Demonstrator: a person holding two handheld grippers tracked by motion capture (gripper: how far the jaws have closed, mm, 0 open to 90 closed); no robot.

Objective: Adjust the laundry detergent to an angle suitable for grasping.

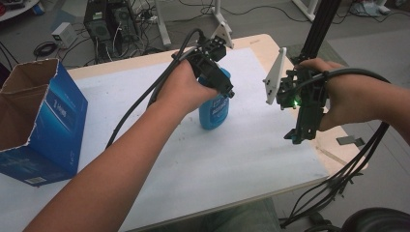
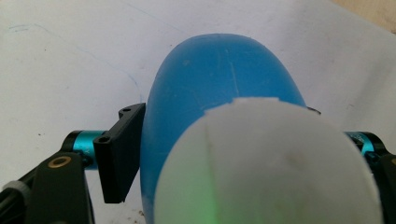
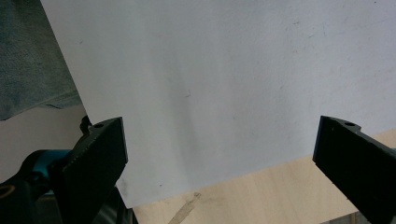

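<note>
High view: one blue bottle (image 1: 214,112), one blue box (image 1: 41,123), two grippers.
Left gripper (image 1: 223,88) clamps the white-capped, upright bottle; right gripper (image 1: 296,137) gapes wide, empty.

Readable text is minimal. Blue bottle (image 1: 213,112) has a white-lettered label, too blurred to make out. Blue cardboard box (image 1: 46,128) has pale lettering on its side and a white sticker at the bottom corner, both illegible. No legible numbers or signs.
</note>
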